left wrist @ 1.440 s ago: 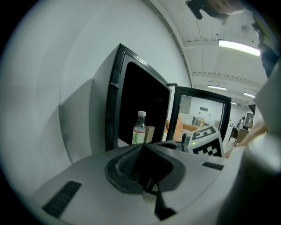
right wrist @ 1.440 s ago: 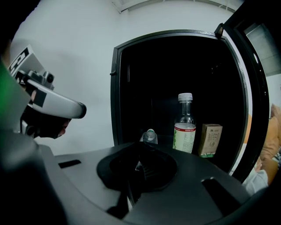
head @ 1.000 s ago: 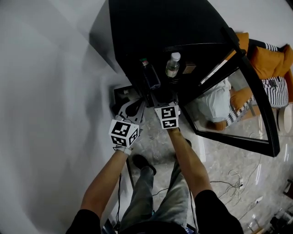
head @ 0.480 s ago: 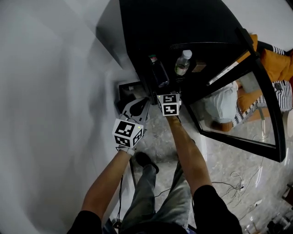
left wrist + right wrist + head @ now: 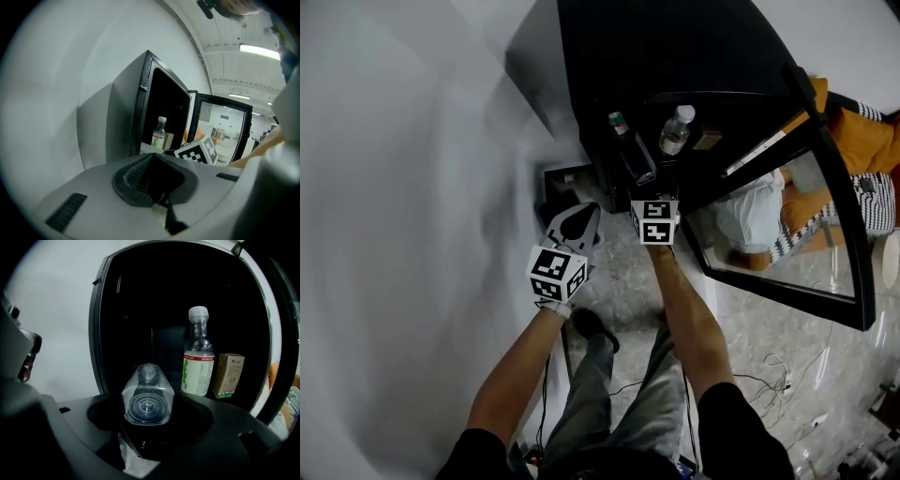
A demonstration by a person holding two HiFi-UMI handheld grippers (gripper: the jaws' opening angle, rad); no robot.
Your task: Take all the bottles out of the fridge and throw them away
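1. Operator position: the person stands on the pale stone floor [image 5: 623, 291] directly in front of the fridge [image 5: 675, 47], with both forearms extended toward its opening.

2. The left tool [image 5: 152, 180] sits outside the fridge, off its front left corner and close to the white wall [image 5: 412, 187]. Its jaws are pressed together with nothing between them.

3. The right tool [image 5: 149, 434] is at the mouth of the fridge, aimed into the compartment.
   - Its jaws stand spread wide and have just closed in slightly.
   - The base end of the lying bottle [image 5: 147, 401] occupies the gap between them.
   - No pad is seen pressing on the bottle.

4. The lying bottle is clear. It is at the front left of the fridge interior, with its base toward the right tool and its cap pointing deeper inside.

5. The upright bottle [image 5: 198, 357] stands farther back in the fridge, to the right of the lying bottle and apart from it. It is clear, with a white cap and a green and white label.

6. A small carton [image 5: 228, 373] stands just beside the upright bottle, on the side nearer the fridge's right wall.

7. The glass door [image 5: 834, 216] is swung fully open to the right of the fridge.

8. Orange cushions [image 5: 862, 131] lie beyond the door, and loose cables [image 5: 778, 375] lie on the floor on the right side of the fridge.
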